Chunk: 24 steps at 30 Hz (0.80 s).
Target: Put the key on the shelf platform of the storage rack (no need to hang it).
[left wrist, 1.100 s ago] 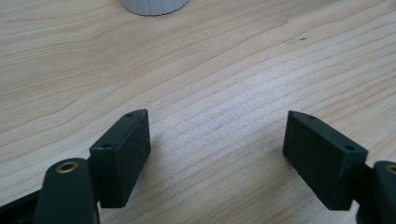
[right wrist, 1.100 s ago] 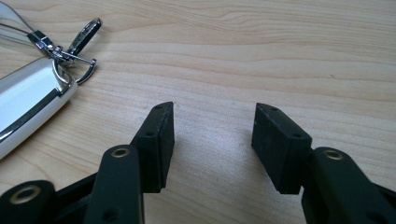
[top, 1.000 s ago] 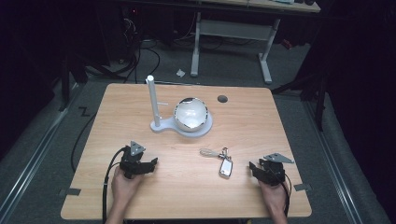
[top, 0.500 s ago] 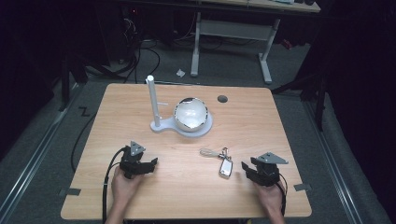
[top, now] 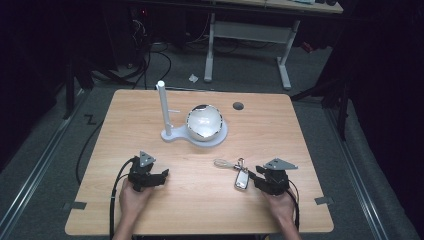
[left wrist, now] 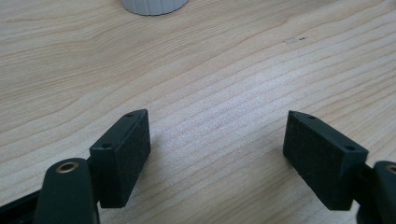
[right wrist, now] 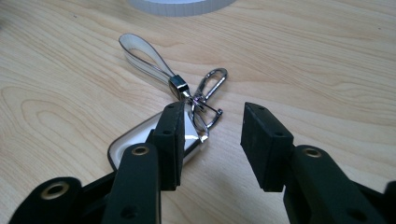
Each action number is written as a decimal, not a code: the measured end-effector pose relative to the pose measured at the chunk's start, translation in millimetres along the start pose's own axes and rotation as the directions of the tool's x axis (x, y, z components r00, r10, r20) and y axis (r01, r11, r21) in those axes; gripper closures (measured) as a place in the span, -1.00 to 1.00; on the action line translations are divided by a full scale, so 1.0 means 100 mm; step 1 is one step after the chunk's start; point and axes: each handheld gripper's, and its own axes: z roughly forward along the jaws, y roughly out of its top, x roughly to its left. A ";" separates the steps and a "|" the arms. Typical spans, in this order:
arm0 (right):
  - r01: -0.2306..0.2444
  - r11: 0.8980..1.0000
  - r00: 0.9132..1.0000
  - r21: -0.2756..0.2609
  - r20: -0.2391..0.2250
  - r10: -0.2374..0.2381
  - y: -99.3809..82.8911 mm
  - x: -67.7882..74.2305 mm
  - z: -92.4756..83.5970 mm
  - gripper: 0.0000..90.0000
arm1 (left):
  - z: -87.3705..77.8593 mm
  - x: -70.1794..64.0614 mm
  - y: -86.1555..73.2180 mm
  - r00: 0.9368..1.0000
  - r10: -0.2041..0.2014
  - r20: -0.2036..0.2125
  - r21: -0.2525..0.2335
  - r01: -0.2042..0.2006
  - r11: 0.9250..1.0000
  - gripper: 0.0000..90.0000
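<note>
At the lower right of the high view, the right claw [top: 256, 176] is hovering just beside the silver-and-white key fob with its metal clip and loop strap [top: 241, 177], which is lying on the light wooden counter [top: 280, 130] right of centre. Its jaws have just been closing and are standing half apart, the fob's clip end lying between them ungripped. At lower left, the left claw [top: 161, 176] is sitting wide open over bare wood, holding nothing.

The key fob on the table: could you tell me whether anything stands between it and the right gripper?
Nothing visible does. The right gripper is already at the key fob, its jaws apart and just closing, with the fob's metal clasp ahead of the gap and bare table around it.
</note>
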 end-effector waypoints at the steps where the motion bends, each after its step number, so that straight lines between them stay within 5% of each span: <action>1: 0.002 1.000 1.000 0.003 -0.005 -0.002 0.01 0.00 0.02 0.36 | 0.00 0.00 0.00 1.000 0.000 0.000 0.000 0.000 1.000 -0.47; 24: 0.021 0.998 0.999 0.064 -0.039 -0.019 0.23 0.05 0.37 0.45 | 0.00 -0.01 0.00 1.000 0.005 -0.003 0.002 -0.005 1.000 -0.48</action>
